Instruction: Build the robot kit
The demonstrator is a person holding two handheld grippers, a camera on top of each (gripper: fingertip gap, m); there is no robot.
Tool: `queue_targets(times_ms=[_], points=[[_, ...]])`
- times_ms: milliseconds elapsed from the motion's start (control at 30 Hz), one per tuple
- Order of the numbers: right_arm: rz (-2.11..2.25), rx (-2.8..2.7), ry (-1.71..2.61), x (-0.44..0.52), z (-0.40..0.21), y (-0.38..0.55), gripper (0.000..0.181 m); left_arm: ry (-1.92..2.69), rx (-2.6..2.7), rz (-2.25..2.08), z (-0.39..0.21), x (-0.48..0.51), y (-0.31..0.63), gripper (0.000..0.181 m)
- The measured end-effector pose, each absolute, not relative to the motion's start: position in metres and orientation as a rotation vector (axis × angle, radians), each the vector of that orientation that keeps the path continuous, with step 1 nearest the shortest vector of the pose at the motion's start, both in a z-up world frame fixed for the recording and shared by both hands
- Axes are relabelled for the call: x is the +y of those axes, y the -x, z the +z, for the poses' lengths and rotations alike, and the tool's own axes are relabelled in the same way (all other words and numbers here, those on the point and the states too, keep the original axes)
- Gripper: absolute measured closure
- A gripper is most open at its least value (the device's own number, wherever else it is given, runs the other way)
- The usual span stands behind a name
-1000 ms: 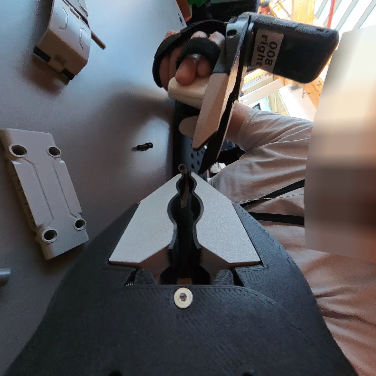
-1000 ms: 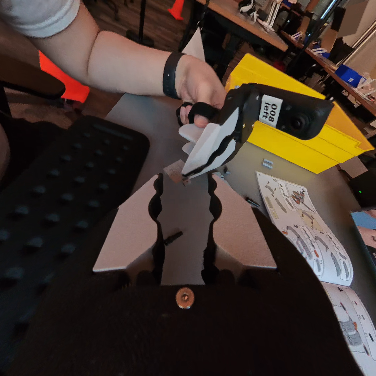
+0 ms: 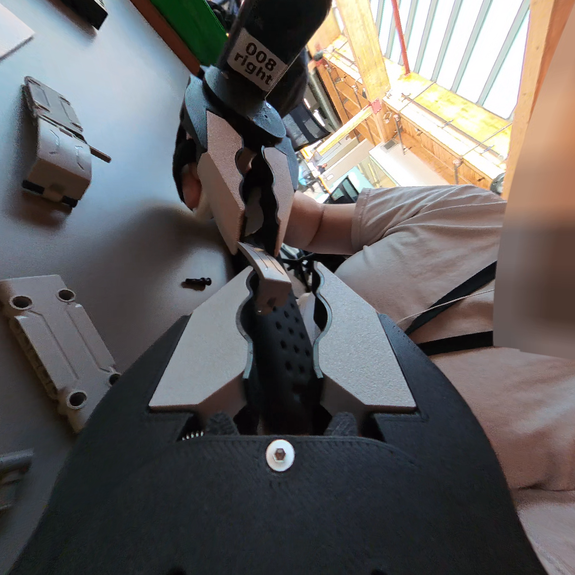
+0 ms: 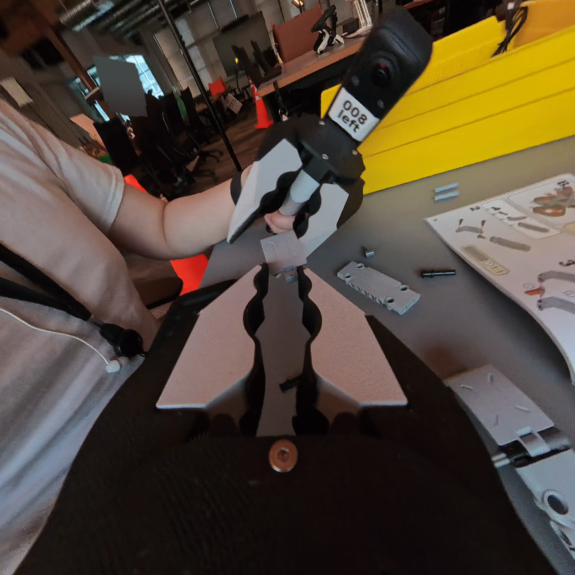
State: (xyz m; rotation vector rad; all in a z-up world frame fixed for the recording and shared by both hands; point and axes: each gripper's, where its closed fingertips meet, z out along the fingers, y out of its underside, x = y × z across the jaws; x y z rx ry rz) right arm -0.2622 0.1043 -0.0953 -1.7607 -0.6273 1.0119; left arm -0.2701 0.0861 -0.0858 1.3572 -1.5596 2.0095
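A small grey panel piece (image 3: 270,280) hangs in the air between the two grippers, above the edge of the grey table (image 3: 109,233). My right gripper (image 4: 281,269) is shut on its lower tab; in the left wrist view the right gripper (image 3: 255,252) pinches the piece's far end. My left gripper (image 3: 283,269) is open, with its jaws spread on either side of the piece. In the right wrist view the left gripper (image 4: 269,249) stands opposite, and the piece (image 4: 280,249) sits by its tips.
On the table lie a long grey panel (image 4: 378,287), a black pin (image 4: 438,273), a second black pin (image 4: 287,385), a grey assembled model (image 3: 57,149) and an open instruction booklet (image 4: 513,242). A yellow bin (image 4: 466,102) stands behind. A person's torso and a black perforated seat (image 3: 283,342) are close. My left and right fingertips are right by each other.
My left gripper was shut on the piece and has opened. My right gripper has closed in on the piece. Both grippers have lifted and tilted up from the table.
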Motion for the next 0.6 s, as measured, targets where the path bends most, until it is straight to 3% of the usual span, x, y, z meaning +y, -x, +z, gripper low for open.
queue_targets(times_ms=[200,333,600], points=[[0.992,-0.606,1.776,0.109,-0.1,0.258,0.164,-1.44,-1.592,2.074,-0.088,0.091,0.26,0.153],[0.894,-0.666,1.723,0.109,-0.096,0.258,0.164,-1.443,-1.442,2.094,-0.088,0.095,0.257,0.17],[0.702,-0.791,1.625,0.105,-0.089,0.255,0.165,-1.393,-1.21,2.114,-0.085,0.092,0.253,0.171]])
